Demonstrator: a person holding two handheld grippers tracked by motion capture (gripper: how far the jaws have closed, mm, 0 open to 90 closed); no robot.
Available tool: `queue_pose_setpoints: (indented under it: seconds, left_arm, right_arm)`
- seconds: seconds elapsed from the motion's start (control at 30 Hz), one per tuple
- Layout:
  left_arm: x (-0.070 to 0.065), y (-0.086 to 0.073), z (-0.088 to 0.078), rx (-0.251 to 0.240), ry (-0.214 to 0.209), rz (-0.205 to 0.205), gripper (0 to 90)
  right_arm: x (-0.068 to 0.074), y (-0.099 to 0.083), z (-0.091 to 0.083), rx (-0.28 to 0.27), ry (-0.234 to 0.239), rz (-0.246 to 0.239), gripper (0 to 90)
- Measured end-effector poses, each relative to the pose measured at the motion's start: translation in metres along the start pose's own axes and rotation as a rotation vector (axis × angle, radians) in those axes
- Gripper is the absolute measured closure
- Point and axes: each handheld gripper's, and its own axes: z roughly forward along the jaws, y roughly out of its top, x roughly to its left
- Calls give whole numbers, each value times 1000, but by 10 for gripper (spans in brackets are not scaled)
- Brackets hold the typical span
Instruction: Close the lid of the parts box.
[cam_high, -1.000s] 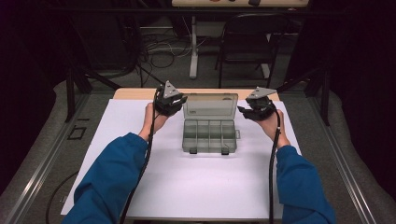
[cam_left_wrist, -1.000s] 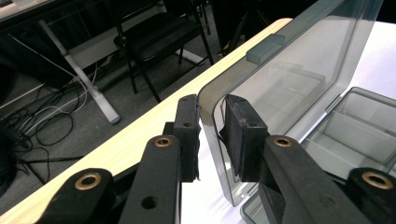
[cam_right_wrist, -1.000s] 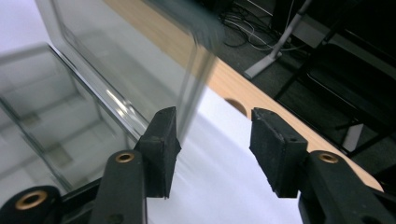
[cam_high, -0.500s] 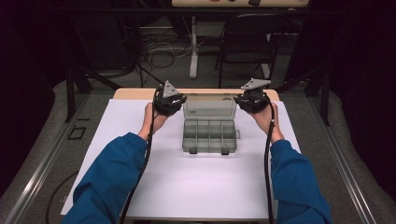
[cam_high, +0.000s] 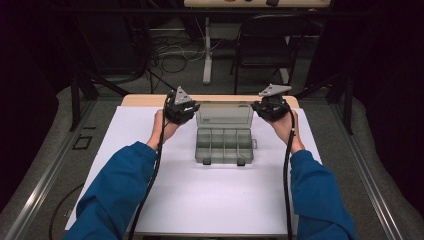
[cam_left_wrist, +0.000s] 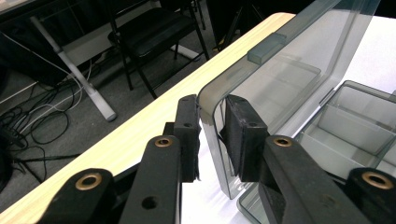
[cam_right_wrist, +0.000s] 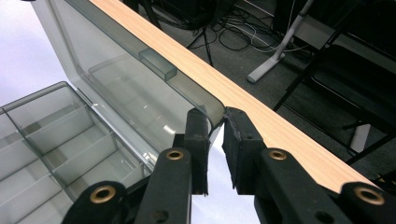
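Observation:
A clear grey compartment box (cam_high: 223, 145) sits on the white sheet, its lid (cam_high: 224, 114) standing upright at the far side. My left gripper (cam_high: 191, 111) holds the lid's left corner; in the left gripper view the lid's rim (cam_left_wrist: 289, 84) is pinched between the pads of that gripper (cam_left_wrist: 212, 126). My right gripper (cam_high: 256, 108) is at the lid's right corner. Its jaws have just been closing, and in the right gripper view the lid's (cam_right_wrist: 126, 79) corner sits squeezed between the pads of that gripper (cam_right_wrist: 215, 128). The empty compartments (cam_right_wrist: 51, 126) lie below.
The white sheet (cam_high: 210, 200) covers the wooden table, whose far edge (cam_high: 145, 99) runs just behind the lid. Beyond it are a black chair (cam_high: 270, 30), a white table leg (cam_high: 206, 55) and cables on the floor (cam_high: 170, 50).
The right gripper has moved in toward the lid's right corner and its jaws have closed on it. The left gripper and the box have stayed put.

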Motion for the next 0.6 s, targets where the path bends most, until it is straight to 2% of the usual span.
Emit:
queue_pose_setpoints:
  seconds: [0.3,0.6]
  left_arm:
    - [2,-1,-4,-2,-29,-21,782]
    - [1,-3,-8,-1,-53,-15,789]
  right_arm:
    - [3,-2,-4,2,12,-5,804]
    - [9,-5,-11,11,11,-24,804]
